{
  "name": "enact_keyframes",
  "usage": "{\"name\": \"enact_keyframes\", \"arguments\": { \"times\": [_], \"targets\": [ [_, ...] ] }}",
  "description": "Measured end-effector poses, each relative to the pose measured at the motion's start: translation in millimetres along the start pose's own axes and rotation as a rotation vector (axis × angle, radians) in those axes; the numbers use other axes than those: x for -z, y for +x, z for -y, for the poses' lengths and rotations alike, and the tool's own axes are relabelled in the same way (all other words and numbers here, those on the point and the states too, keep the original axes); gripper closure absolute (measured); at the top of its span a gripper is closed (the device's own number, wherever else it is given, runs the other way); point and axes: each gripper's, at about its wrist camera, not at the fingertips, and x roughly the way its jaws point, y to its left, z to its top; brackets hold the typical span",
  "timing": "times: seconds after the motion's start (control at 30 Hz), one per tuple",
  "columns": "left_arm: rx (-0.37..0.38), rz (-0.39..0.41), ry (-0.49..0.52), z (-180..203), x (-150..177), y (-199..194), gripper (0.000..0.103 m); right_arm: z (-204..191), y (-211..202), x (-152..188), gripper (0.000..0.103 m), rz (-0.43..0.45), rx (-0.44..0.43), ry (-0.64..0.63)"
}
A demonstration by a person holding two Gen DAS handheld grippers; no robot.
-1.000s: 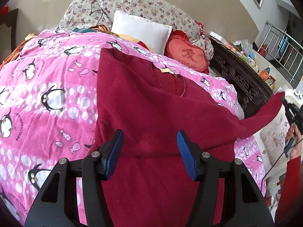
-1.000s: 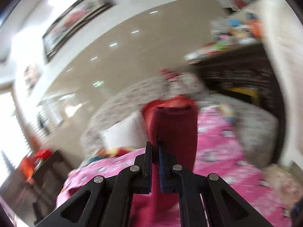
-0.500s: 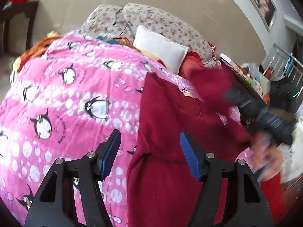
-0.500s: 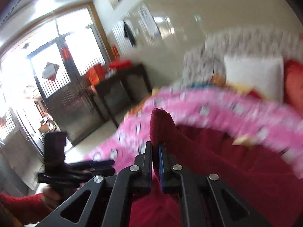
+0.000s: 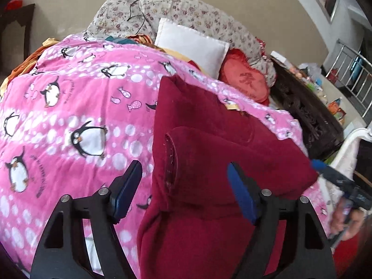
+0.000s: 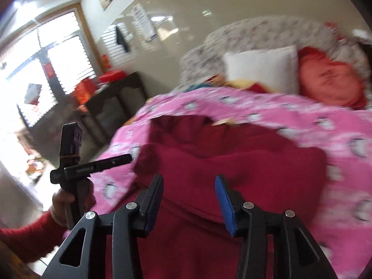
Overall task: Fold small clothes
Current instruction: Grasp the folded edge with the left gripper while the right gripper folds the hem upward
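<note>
Fleecy maroon garment folded on a penguin-print bed

The soft maroon garment (image 5: pixel 209 153) lies on the plush pink blanket (image 5: pixel 69 107), sleeve folded across. The left hand-held gripper (image 5: pixel 186 188) and right hand-held gripper (image 6: pixel 188 200) have just been opening; both stand apart, empty, above it.

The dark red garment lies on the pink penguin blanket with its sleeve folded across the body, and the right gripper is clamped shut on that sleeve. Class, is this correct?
Not quite. The right gripper is not clamped on the sleeve: its jaws have just been opening and stand apart with nothing between them, as the right wrist view shows. The dark red garment does lie on the pink penguin blanket, sleeve folded across.
</note>
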Motion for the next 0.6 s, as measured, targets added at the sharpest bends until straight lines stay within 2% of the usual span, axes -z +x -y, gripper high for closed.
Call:
{"name": "enact_keyframes", "arguments": {
  "times": [0.07,0.13,0.17,0.2,0.23,0.3,0.37,0.43,0.5,0.57,0.6],
  "targets": [
    [-0.011,-0.022,0.004,2.2,-1.9,15.6,0.027,22.1,-17.0,7.6,0.056,0.005,0.051,0.050],
    [-0.014,-0.010,0.004,4.7,-4.3,25.0,0.029,43.5,-21.9,15.1,0.056,-0.004,0.083,0.089],
    [-0.015,-0.002,0.009,6.2,-5.2,27.0,0.046,52.4,-23.1,20.4,0.056,-0.006,0.113,0.095],
    [-0.018,-0.004,0.022,9.1,-6.6,30.4,0.071,55.4,-26.8,24.4,0.056,-0.003,0.132,0.090],
    [-0.037,-0.019,0.056,15.1,-9.0,35.0,0.080,56.4,-24.0,23.6,0.056,-0.001,0.153,0.083],
    [-0.053,-0.007,0.108,25.5,-13.2,34.7,0.089,56.2,-21.8,20.4,0.067,0.006,0.207,0.062],
    [-0.062,0.029,0.179,39.6,-17.7,20.6,0.090,51.6,-21.2,14.2,0.068,0.014,0.215,0.020],
    [-0.060,0.067,0.181,39.1,-22.4,5.7,0.090,42.8,-10.3,8.7,0.069,-0.006,0.230,-0.027],
    [-0.078,0.065,0.162,30.7,-23.0,4.7,0.090,41.0,7.4,17.0,0.069,-0.088,0.275,-0.067],
    [-0.152,0.037,0.187,19.7,-15.4,19.3,0.090,46.7,23.1,34.6,0.069,-0.172,0.292,-0.075],
    [-0.161,0.017,0.188,16.7,-11.7,26.4,0.090,49.4,28.5,43.9,0.069,-0.186,0.306,-0.087]
  ]
}}
